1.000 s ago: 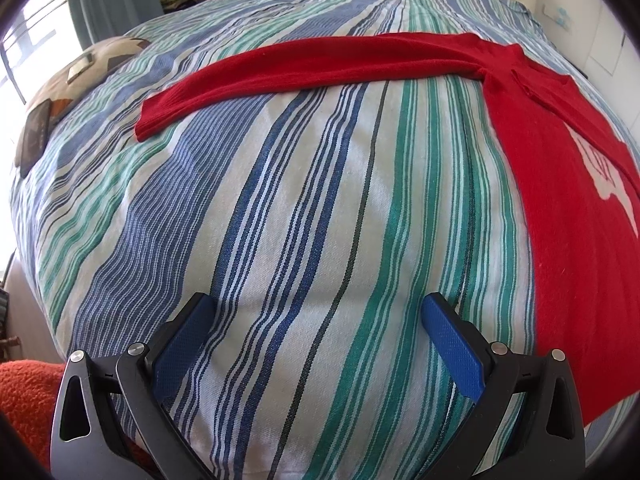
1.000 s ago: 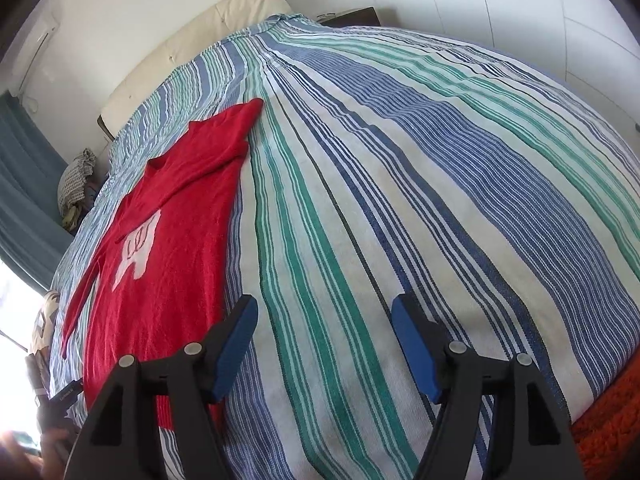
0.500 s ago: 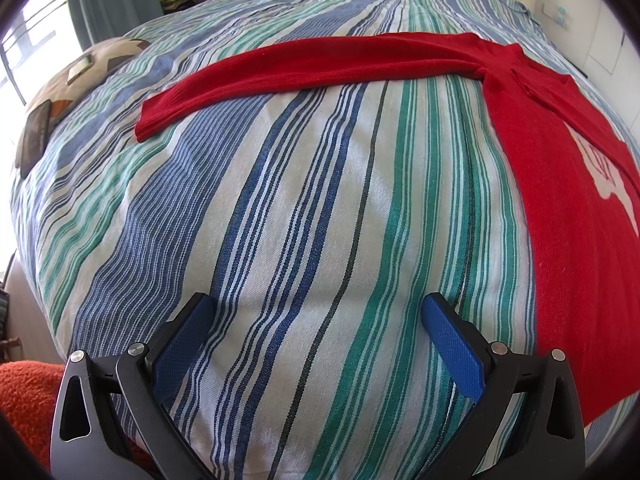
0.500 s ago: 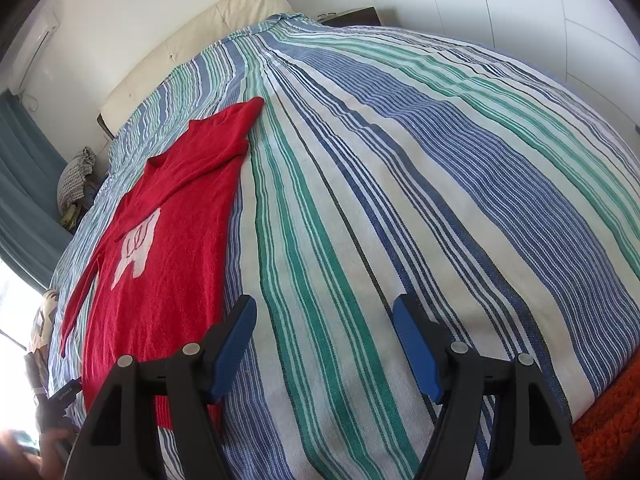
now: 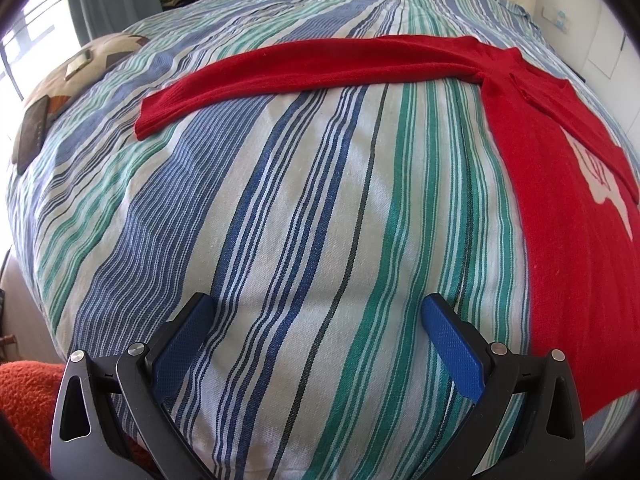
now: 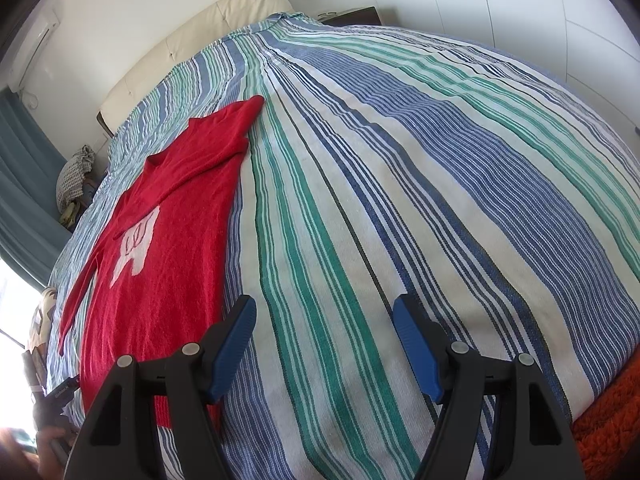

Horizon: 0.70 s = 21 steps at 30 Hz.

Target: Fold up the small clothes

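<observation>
A red long-sleeved sweater [image 5: 568, 208] with a white figure on its chest lies flat on the striped bed cover [image 5: 304, 208]. One sleeve [image 5: 304, 68] stretches out to the left in the left wrist view. In the right wrist view the sweater [image 6: 168, 248] lies left of centre, its other sleeve [image 6: 224, 136] folded across the chest. My left gripper [image 5: 316, 320] hovers open over bare cover, left of the sweater's hem. My right gripper [image 6: 324, 328] is open too, just right of the sweater's edge, nothing between its blue fingers.
A patterned cushion [image 5: 68, 80] with a dark phone-like slab [image 5: 32, 132] lies at the bed's left edge. A cream headboard [image 6: 208, 32] and white wall stand at the far end. Orange fuzzy fabric [image 6: 608, 428] shows below the bed's near edge. A pile of cloth [image 6: 74, 176] sits beside teal curtains.
</observation>
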Motion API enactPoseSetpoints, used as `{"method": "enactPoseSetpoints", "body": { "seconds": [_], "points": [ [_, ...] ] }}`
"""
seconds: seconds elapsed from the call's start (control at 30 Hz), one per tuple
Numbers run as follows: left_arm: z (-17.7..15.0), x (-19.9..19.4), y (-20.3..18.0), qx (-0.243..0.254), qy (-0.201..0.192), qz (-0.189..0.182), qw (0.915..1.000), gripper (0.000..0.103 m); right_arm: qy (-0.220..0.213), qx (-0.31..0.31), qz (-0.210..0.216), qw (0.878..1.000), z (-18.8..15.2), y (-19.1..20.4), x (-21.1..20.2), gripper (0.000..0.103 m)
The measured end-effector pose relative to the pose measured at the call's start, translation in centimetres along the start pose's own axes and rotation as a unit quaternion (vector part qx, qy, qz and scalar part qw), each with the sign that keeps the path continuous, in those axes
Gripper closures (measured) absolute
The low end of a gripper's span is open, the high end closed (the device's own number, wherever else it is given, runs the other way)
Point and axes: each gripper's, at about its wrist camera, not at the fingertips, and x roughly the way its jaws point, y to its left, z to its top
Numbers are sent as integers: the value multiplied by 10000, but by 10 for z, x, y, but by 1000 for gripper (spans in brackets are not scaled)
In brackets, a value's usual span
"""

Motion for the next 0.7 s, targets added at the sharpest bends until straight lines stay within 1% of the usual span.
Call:
{"method": "enactPoseSetpoints", "body": {
  "seconds": [0.07,0.1,0.13,0.17,0.2,0.27,0.3,0.33,0.37,0.4,0.47,0.53,0.6,0.7],
  "points": [
    [4,-9,13,-321,30,-284,9991,1,-2,-5,2,10000,-1,0,0,32],
    [7,-15,23,-601,30,-505,9969,1,-2,-1,9,10000,-2,0,0,32],
    [9,-21,38,-978,-3,-805,9919,1,0,5,18,10000,-2,0,0,32],
    [12,-25,56,-1409,-69,-1078,9841,1,3,5,24,10000,-3,0,0,32],
    [16,-28,76,-1887,-143,-1292,9734,1,6,7,28,10000,-2,0,0,32],
    [28,-28,117,-2738,-248,-1569,9486,1,20,13,23,10000,-2,-1,1,31],
    [36,-24,134,-3049,-232,-1607,9384,2,25,5,25,10000,-2,0,2,29],
    [45,-18,150,-3289,-186,-1589,9307,2,24,-14,15,10000,-2,1,3,27],
    [54,-11,162,-3419,-145,-1590,9261,2,24,-41,-8,10000,-1,3,3,27],
    [64,-2,171,-3434,-61,-1571,9259,3,23,-69,-26,10000,-1,4,4,26],
    [81,13,180,-3404,63,-1373,9302,7,19,-102,-45,9999,-2,5,4,24],
    [95,29,180,-3262,159,-1221,9373,8,14,-99,-47,9999,-2,5,4,24],
    [107,43,175,-3120,234,-942,9451,8,16,-102,-52,9999,-2,4,4,24],
    [118,52,171,-3056,86,-575,9504,9,28,-193,-121,9997,-3,7,5,24]
  ]
}}
